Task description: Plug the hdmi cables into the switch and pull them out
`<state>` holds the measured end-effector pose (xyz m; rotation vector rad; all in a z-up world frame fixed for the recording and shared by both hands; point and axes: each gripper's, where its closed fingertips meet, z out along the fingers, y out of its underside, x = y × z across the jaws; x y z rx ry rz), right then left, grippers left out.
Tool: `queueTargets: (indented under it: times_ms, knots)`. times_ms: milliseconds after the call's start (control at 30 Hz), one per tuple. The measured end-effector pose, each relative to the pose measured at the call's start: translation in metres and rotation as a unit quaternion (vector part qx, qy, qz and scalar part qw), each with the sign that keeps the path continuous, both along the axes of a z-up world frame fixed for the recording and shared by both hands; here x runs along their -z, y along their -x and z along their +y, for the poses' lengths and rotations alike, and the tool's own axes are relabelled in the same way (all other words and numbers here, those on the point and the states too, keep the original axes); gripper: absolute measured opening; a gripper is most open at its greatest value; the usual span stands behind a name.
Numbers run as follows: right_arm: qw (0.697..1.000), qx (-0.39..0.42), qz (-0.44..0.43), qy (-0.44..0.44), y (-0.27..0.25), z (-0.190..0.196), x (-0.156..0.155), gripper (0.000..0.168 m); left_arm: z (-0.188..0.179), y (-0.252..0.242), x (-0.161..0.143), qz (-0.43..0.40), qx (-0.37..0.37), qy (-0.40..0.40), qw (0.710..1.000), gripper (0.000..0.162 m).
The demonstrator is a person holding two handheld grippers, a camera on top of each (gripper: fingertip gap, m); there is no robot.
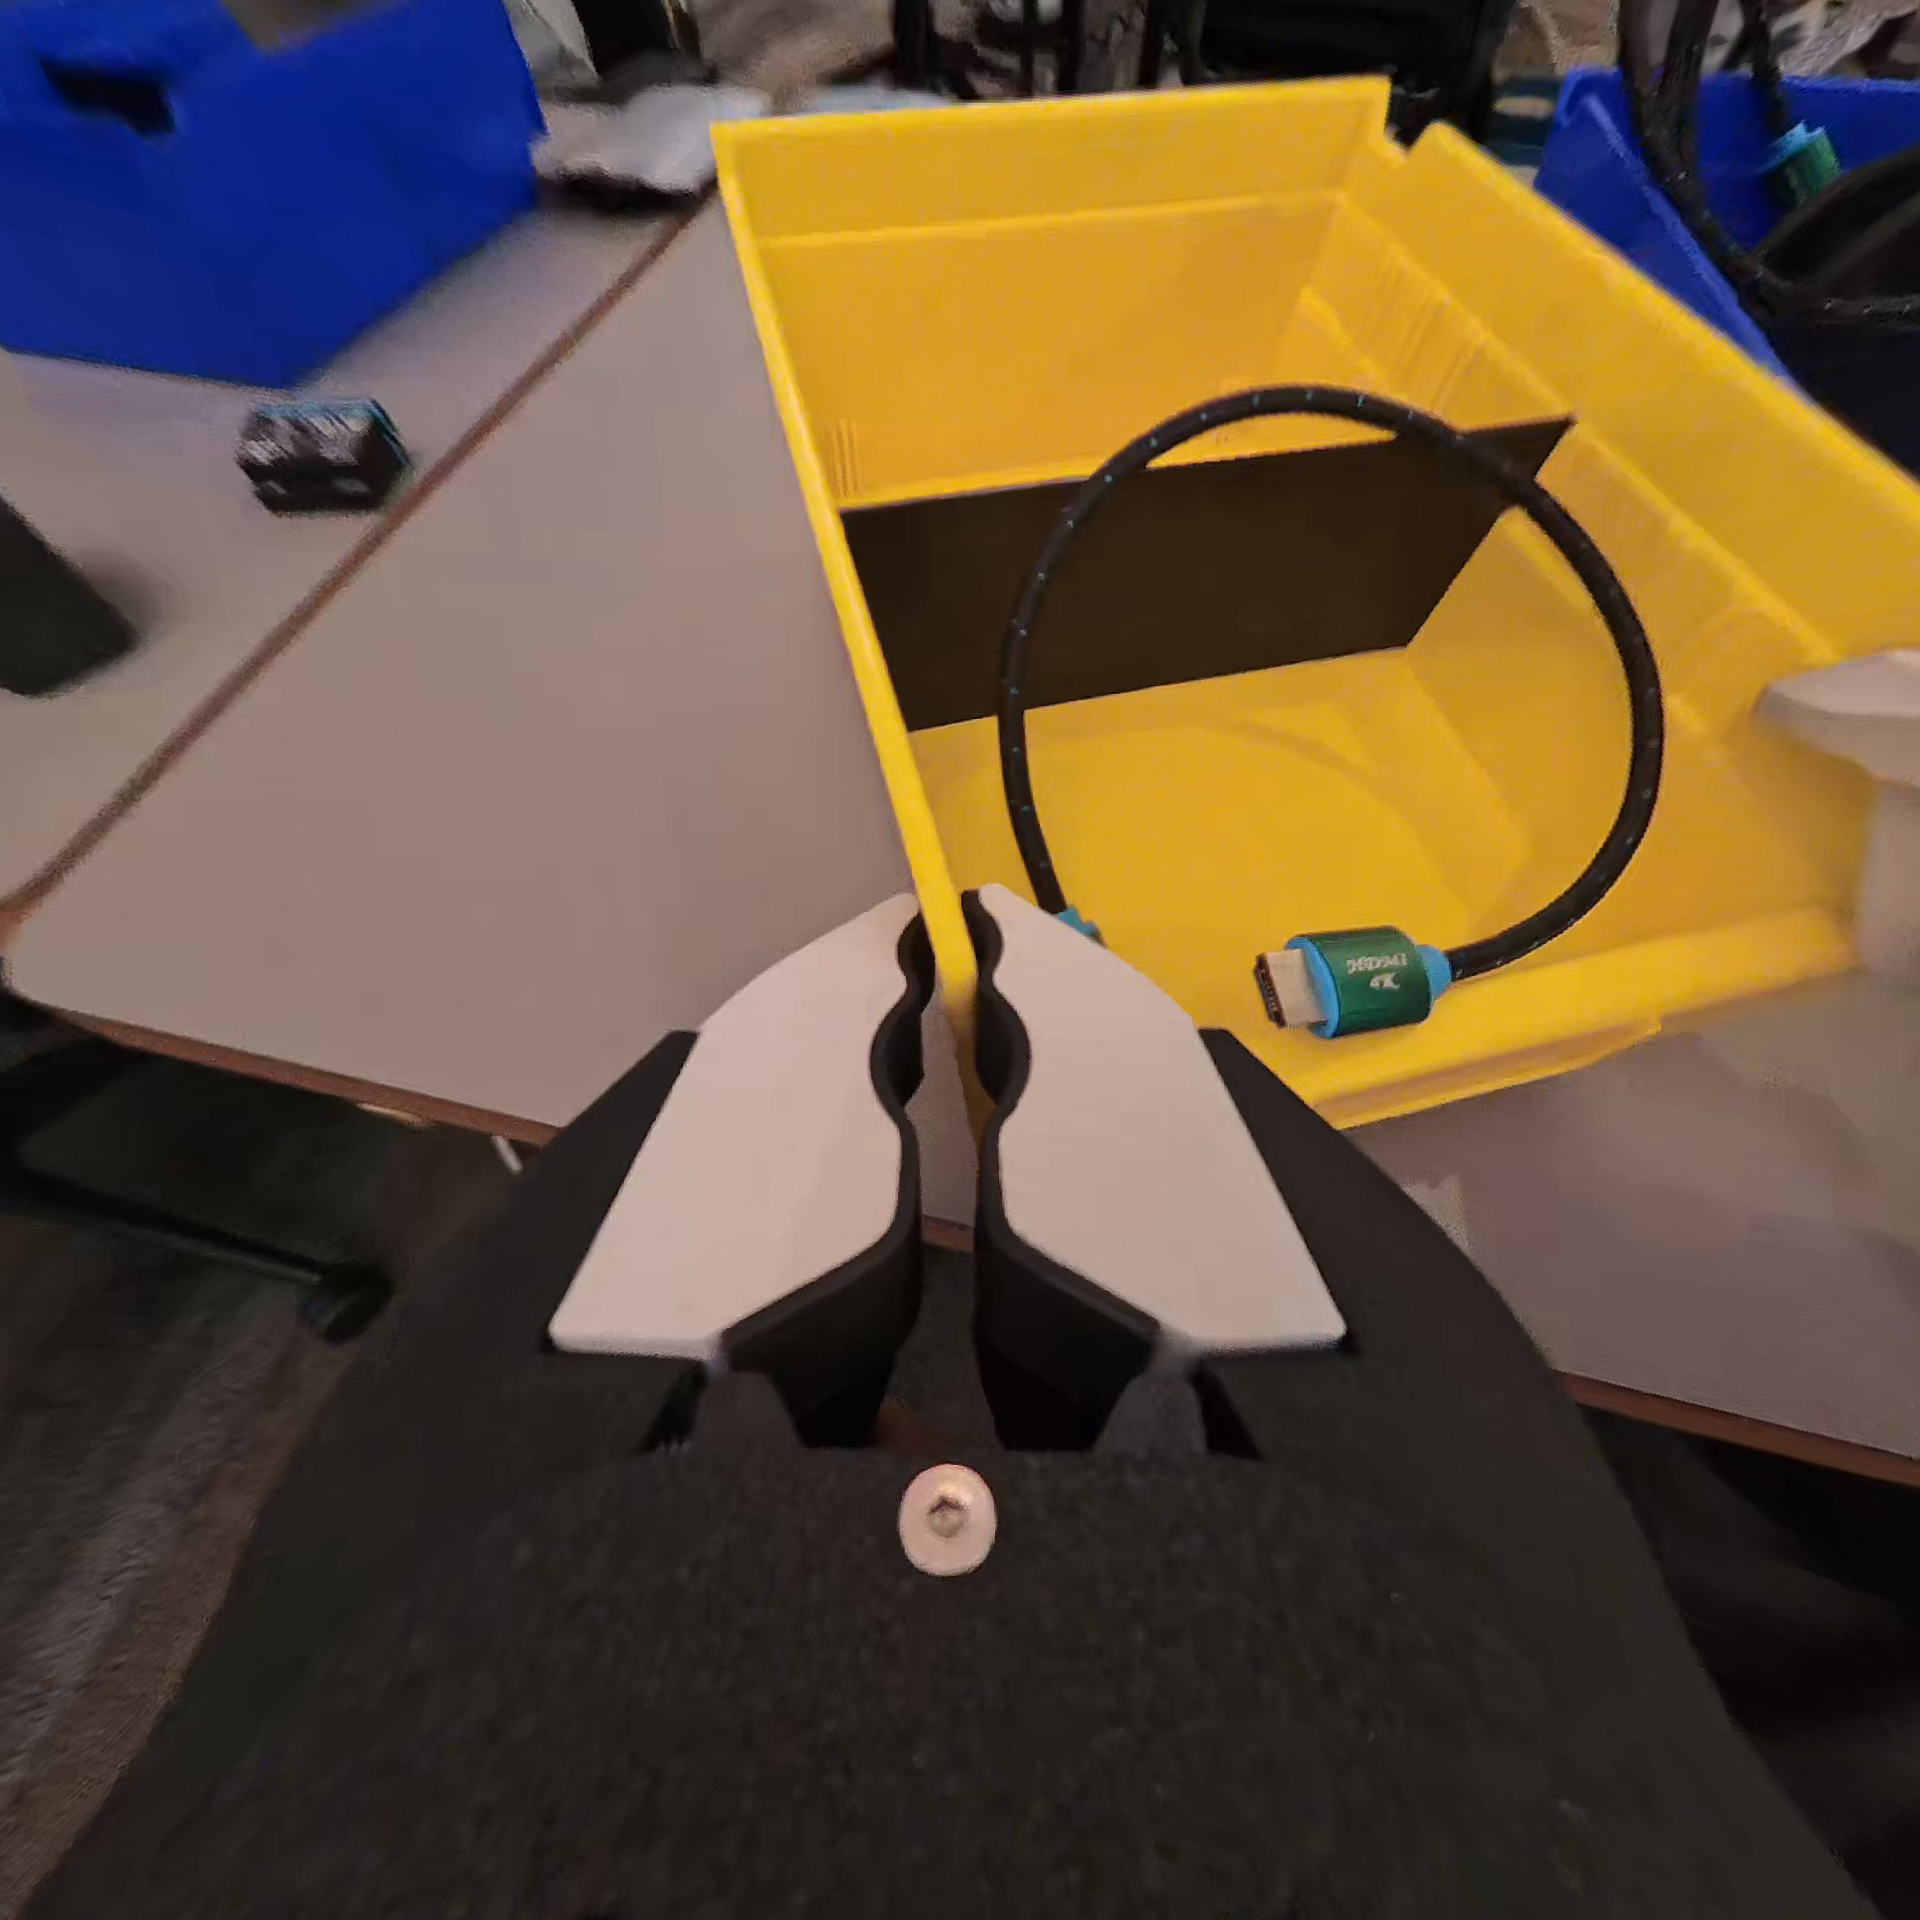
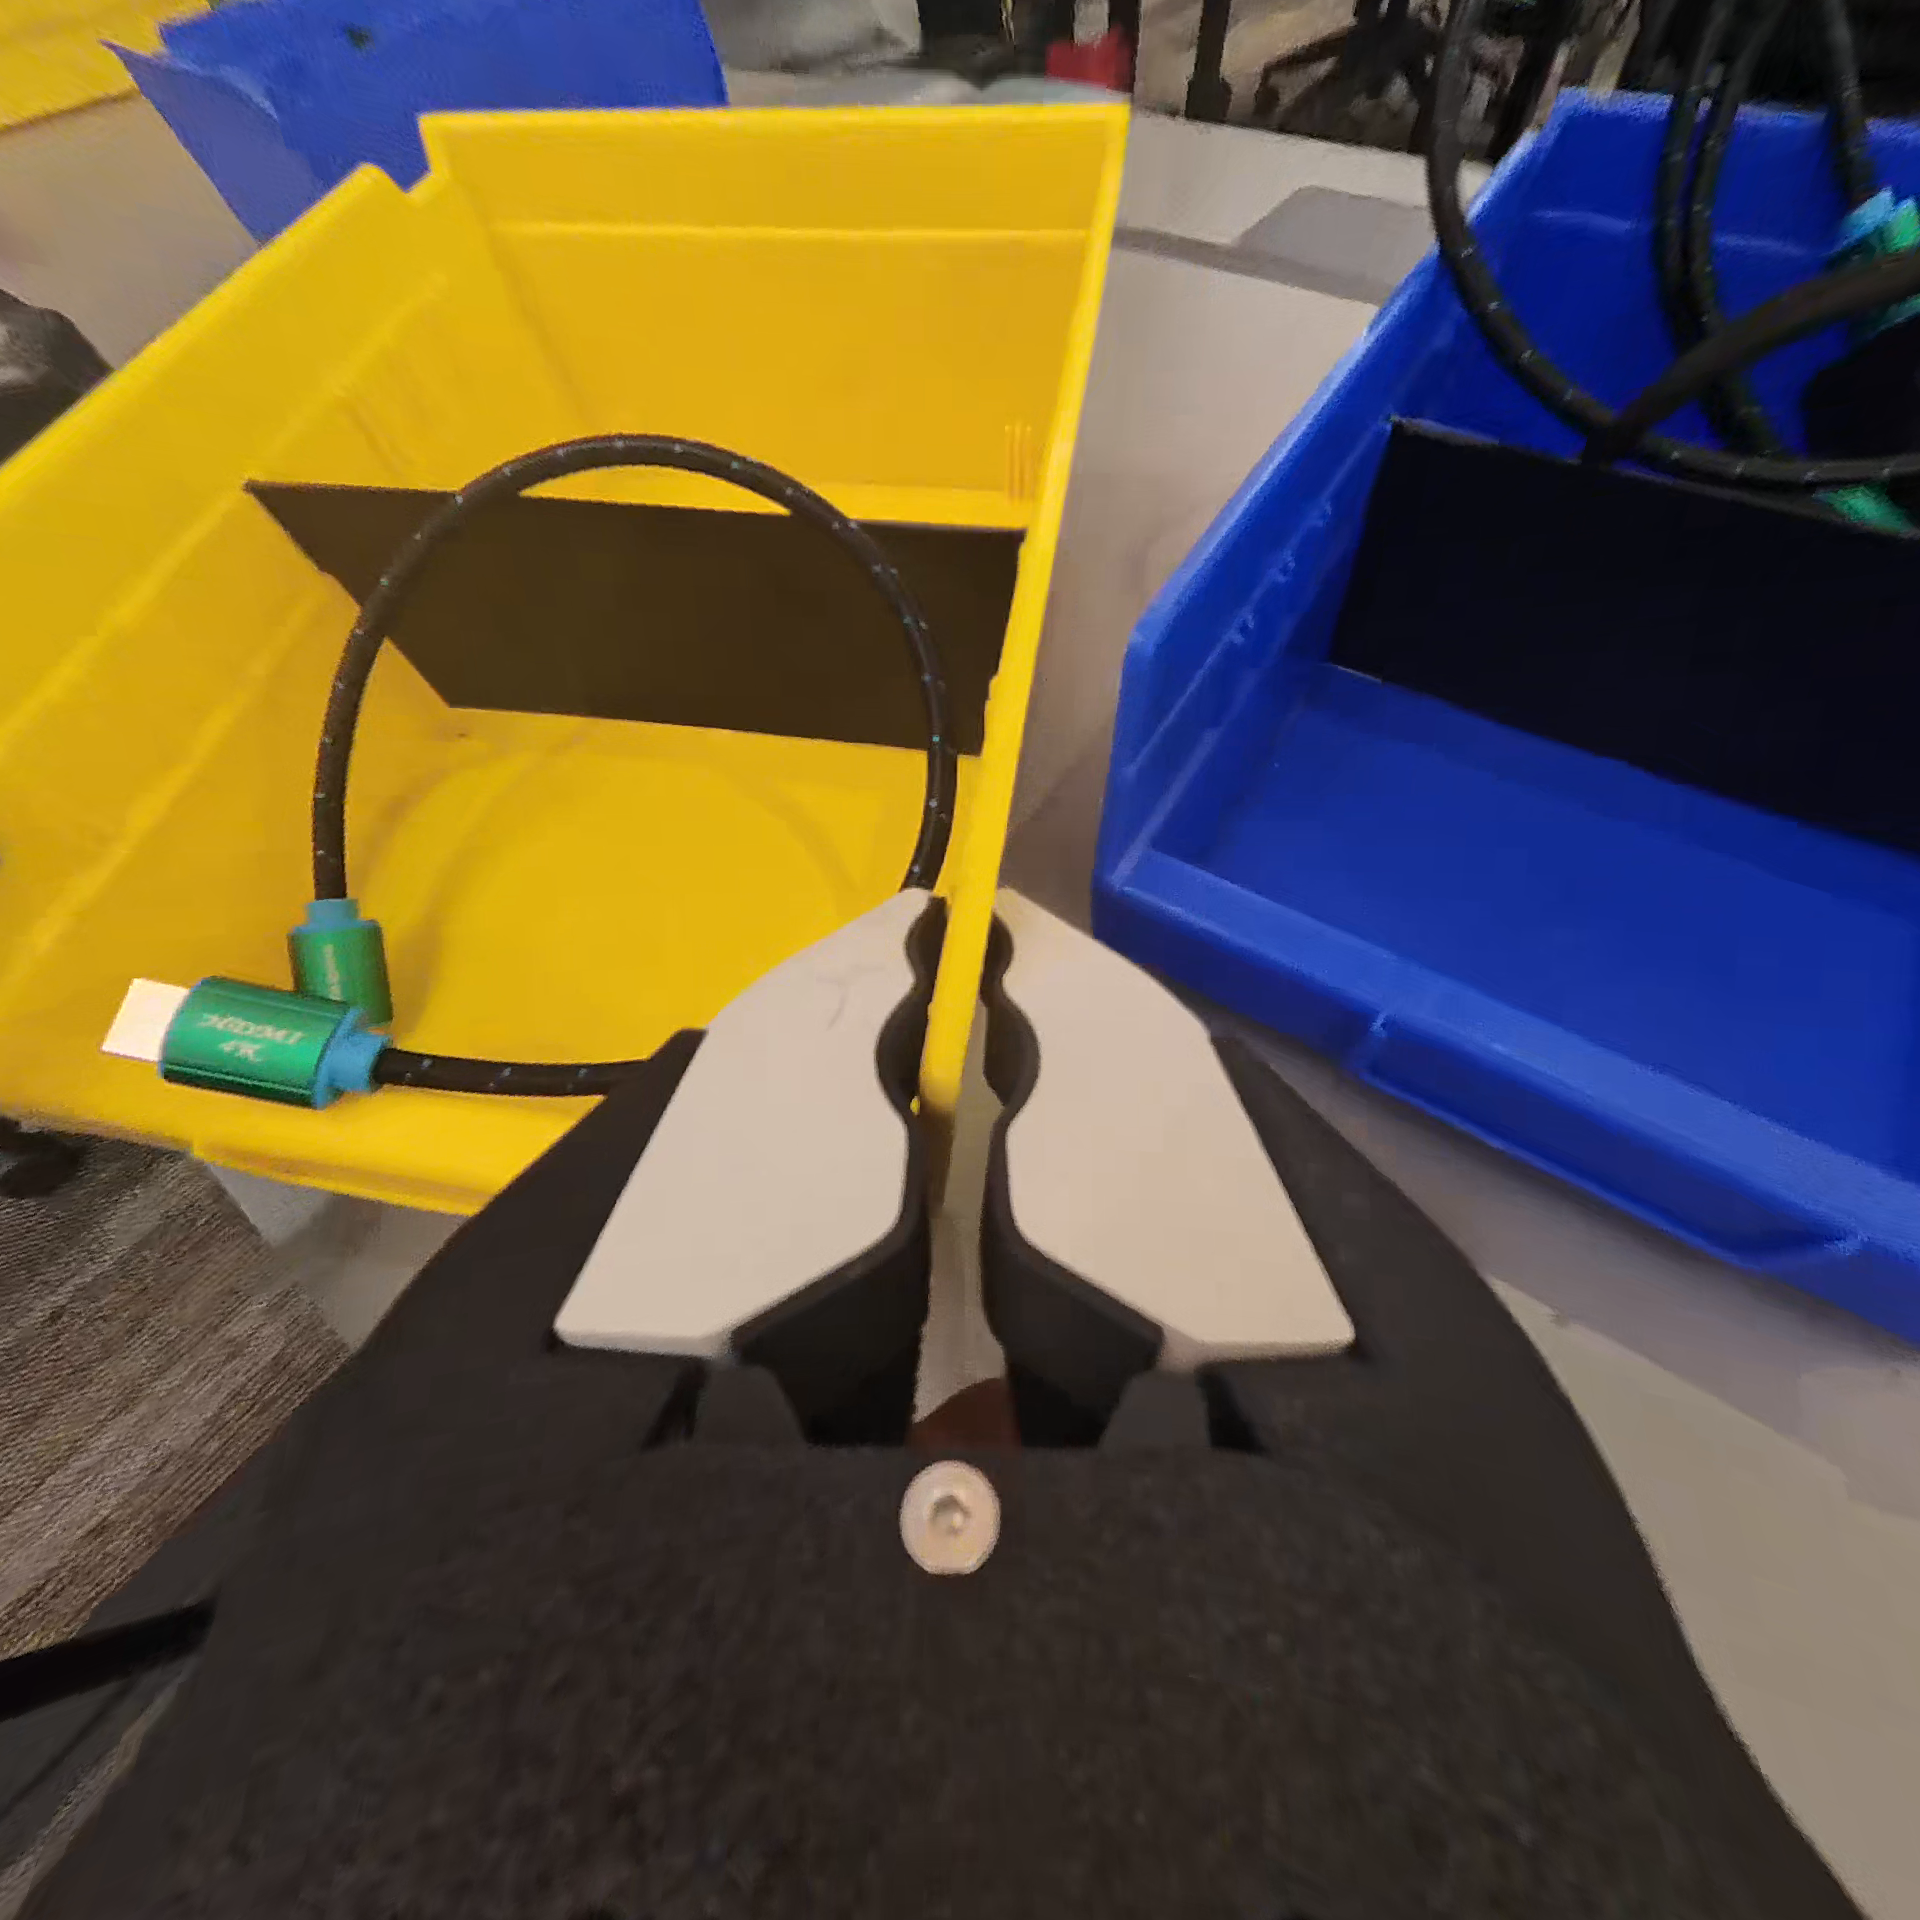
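The HDMI cable (image 2: 634, 457) in front of me is short, black and braided with light flecks. It curls in one loop in the near compartment of the yellow bin (image 2: 727, 343), arching up in front of the black divider (image 2: 675, 613). Both green plugs (image 2: 260, 1039) with blue collars rest near the bin's front lip, one showing its bare metal tip. A small black switch (image 1: 322, 452) sits on the desk (image 1: 520, 675), well apart.
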<state>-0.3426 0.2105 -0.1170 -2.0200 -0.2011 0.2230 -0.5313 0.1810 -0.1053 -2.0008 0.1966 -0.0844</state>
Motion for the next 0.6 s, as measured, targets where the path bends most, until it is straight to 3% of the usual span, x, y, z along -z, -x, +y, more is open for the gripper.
queueTargets:
  times_ms: [133, 267, 433, 600]
  knots:
    - [0.995, -0.007, -0.011, -0.102, -0.014, -0.008, -0.055, 0.005, -0.017, -0.018, -0.046, 0.001, -0.025, -0.082, 0.996, 0.004]
    - [0.984, 0.022, -0.007, -0.177, -0.065, -0.018, -0.125, 0.005, -0.017, -0.073, -0.107, 0.006, 0.011, -0.160, 0.987, 0.004]
    - [0.965, 0.123, -0.016, -0.229, -0.190, -0.048, -0.186, 0.005, -0.005, -0.202, -0.155, -0.002, 0.109, -0.178, 0.978, 0.005]
    - [0.943, 0.255, -0.014, -0.215, -0.349, -0.098, -0.194, 0.005, -0.012, -0.371, -0.158, -0.012, 0.219, -0.164, 0.962, 0.005]
